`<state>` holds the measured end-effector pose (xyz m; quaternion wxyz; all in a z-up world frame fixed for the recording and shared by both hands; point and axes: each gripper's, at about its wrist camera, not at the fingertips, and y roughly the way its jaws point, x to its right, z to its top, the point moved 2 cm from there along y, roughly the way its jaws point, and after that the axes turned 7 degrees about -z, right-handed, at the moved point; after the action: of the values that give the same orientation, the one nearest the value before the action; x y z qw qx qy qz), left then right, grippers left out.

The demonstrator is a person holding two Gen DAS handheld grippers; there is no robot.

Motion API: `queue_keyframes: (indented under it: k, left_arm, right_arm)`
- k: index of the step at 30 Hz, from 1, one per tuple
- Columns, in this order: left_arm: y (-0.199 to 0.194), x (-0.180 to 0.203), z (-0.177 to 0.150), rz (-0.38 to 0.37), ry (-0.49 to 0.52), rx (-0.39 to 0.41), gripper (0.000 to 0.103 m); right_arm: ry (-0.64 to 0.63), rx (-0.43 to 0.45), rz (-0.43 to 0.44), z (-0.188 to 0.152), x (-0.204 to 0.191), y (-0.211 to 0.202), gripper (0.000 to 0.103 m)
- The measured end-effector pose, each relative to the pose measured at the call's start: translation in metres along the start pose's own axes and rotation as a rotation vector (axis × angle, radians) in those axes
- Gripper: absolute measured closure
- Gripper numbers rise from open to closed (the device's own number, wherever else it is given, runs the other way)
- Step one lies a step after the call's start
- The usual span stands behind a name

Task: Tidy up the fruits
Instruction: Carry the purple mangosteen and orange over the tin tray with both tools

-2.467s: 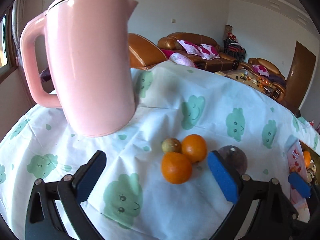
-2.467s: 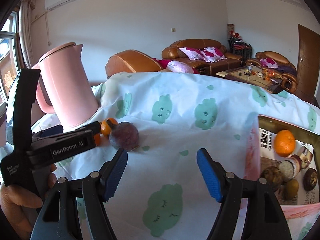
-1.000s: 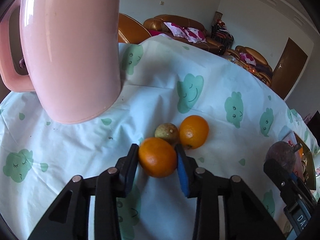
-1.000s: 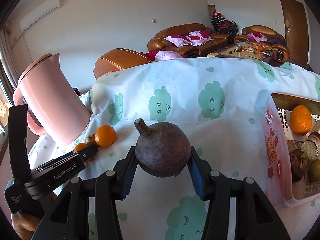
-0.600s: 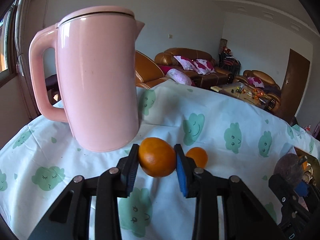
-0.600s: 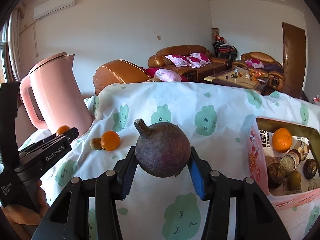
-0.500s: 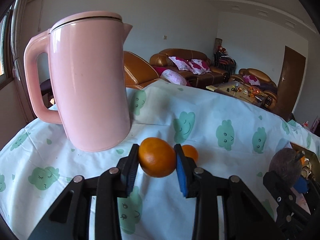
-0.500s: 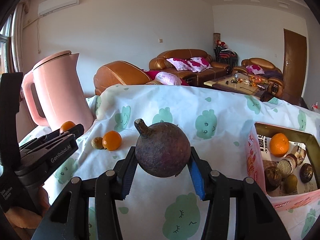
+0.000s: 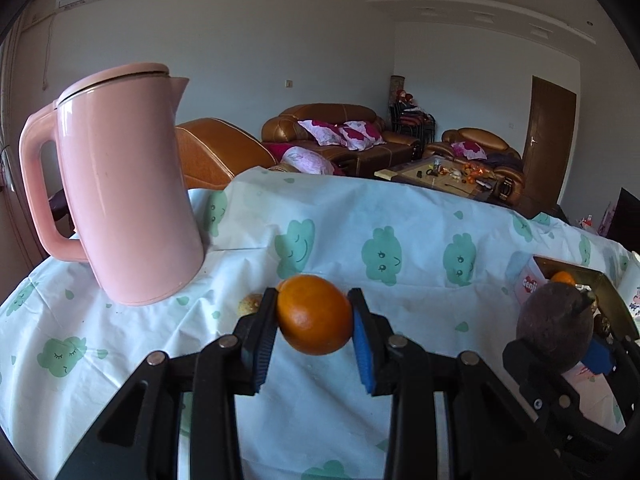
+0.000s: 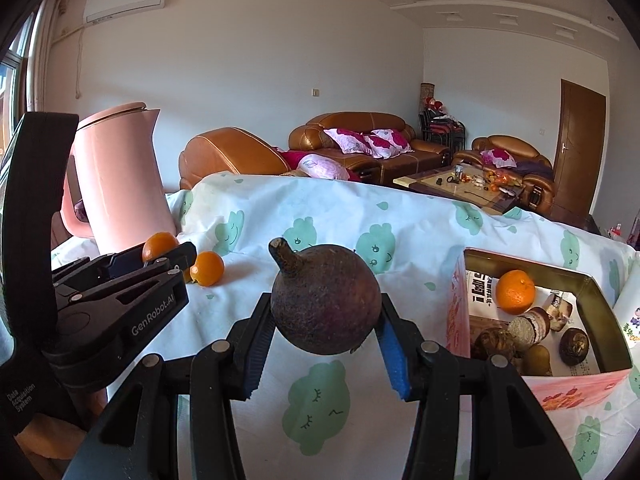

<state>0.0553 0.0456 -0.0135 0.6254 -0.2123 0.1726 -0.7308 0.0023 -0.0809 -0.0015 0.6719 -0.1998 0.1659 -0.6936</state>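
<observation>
My left gripper (image 9: 314, 334) is shut on an orange (image 9: 315, 314) and holds it above the tablecloth. My right gripper (image 10: 326, 330) is shut on a dark purple fruit with a stem (image 10: 325, 298), also lifted; it shows at the right of the left wrist view (image 9: 554, 326). One more orange (image 10: 207, 267) lies on the cloth, and a small greenish fruit (image 9: 249, 305) shows beside my left fingers. The open fruit box (image 10: 592, 280) at the right holds an orange (image 10: 515, 286) and several brown fruits.
A tall pink kettle (image 9: 124, 188) stands at the back left of the table. The white tablecloth with green clouds (image 10: 400, 216) covers the table. Sofas (image 10: 360, 144) and a coffee table (image 10: 460, 180) lie beyond the far edge.
Both grippers closed on their fruits and lifted them off the cloth. Since half a second ago both have risen and shifted right, bringing the box closer.
</observation>
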Motion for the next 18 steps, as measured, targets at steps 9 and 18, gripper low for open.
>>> queue_keyframes:
  k: [9,18]
  left_arm:
    - [-0.009,0.034,-0.004,-0.032,0.073,0.02,0.067]
    - [-0.017,0.071,-0.007,-0.097,0.127,0.042,0.067]
  right_arm:
    - [0.003,0.007,-0.028,-0.01,0.027,-0.017,0.051]
    - [0.035,0.042,-0.095,-0.011,0.066,-0.029,0.051]
